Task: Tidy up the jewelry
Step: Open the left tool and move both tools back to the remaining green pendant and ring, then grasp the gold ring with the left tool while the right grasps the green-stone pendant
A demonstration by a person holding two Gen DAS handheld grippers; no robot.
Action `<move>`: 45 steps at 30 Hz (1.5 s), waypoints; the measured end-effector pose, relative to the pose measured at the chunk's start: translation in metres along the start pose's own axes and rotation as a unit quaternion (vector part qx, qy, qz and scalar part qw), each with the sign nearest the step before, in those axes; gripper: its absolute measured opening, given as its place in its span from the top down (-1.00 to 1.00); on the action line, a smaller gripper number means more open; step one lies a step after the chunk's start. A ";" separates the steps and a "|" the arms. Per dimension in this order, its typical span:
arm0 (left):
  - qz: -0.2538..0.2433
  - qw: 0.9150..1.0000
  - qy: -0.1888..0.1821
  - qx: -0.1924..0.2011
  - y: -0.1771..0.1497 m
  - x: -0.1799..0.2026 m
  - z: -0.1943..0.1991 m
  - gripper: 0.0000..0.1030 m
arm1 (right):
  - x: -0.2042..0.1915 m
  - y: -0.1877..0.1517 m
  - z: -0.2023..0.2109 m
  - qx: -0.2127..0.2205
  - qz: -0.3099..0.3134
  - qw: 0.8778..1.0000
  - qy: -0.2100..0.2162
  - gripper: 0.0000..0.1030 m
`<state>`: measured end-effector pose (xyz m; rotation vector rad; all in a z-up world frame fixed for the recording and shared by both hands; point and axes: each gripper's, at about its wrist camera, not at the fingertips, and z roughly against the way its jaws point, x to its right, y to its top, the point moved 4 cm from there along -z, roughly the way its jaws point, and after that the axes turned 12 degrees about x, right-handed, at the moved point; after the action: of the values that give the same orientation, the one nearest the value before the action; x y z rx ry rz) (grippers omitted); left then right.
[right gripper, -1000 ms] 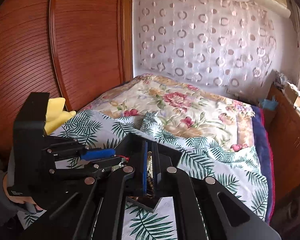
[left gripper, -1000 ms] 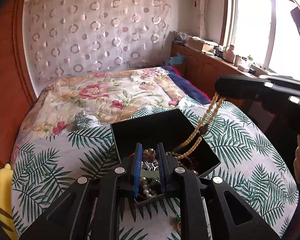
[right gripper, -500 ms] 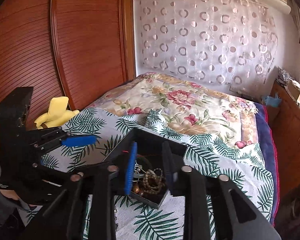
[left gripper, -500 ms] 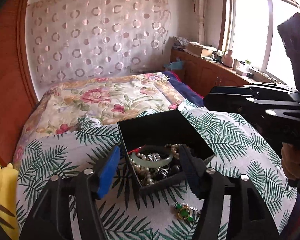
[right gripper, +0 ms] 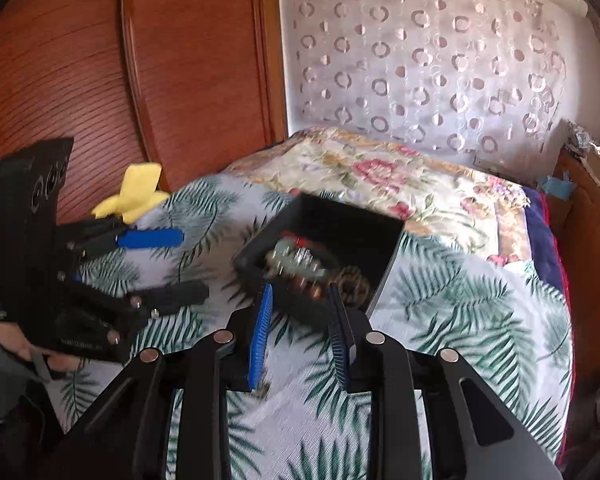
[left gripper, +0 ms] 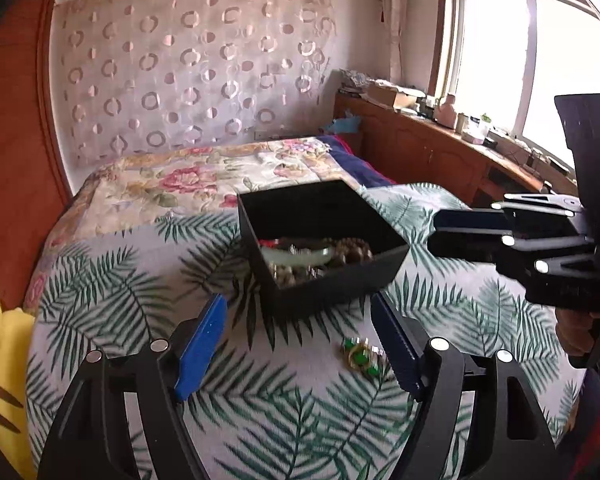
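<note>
A black open jewelry box [left gripper: 380, 262] sits on the palm-leaf bedspread; it also shows in the right wrist view [right gripper: 388, 248]. It holds a pale green bangle [left gripper: 296, 255] and brown bead strands [left gripper: 352, 249]. A gold piece with green stones [left gripper: 362, 356] lies on the cloth in front of the box. My left gripper [left gripper: 300, 316] is open and empty, just short of the box, with the green piece near its right finger. My right gripper [right gripper: 302, 304] is open and empty at the box's near edge; it also shows to the right of the box in the left wrist view [left gripper: 444, 232].
A yellow plush toy [right gripper: 134, 192] lies at the left edge of the bed by the wooden wardrobe [right gripper: 100, 80]. A floral quilt [left gripper: 204, 184] covers the far half of the bed. A wooden counter [left gripper: 440, 152] with clutter runs under the window.
Both grippers were shut on jewelry over the box, opened and dropped it in, then pulled back toward me. The bead strand hanging from the right gripper now lies in the box.
</note>
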<state>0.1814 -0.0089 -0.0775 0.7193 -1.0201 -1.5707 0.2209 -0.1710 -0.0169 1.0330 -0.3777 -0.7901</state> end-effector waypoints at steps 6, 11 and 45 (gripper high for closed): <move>0.003 1.000 -0.013 -0.027 -0.022 0.004 -0.003 -0.34 | -0.002 -0.033 0.001 -0.023 -0.001 1.000 -0.008 0.42; -0.003 0.998 -0.029 -0.048 -0.033 0.018 -0.014 0.05 | 0.003 -0.056 0.008 -0.036 -0.017 0.999 -0.015 0.42; 0.003 0.997 -0.030 -0.072 -0.042 0.029 -0.023 0.64 | -0.007 -0.082 0.006 -0.054 -0.022 0.998 -0.003 0.42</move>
<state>0.1754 -0.0405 -0.1234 0.5729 -0.9401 -1.6510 0.1794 -0.1917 -0.0855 0.9401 -0.3141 -0.8448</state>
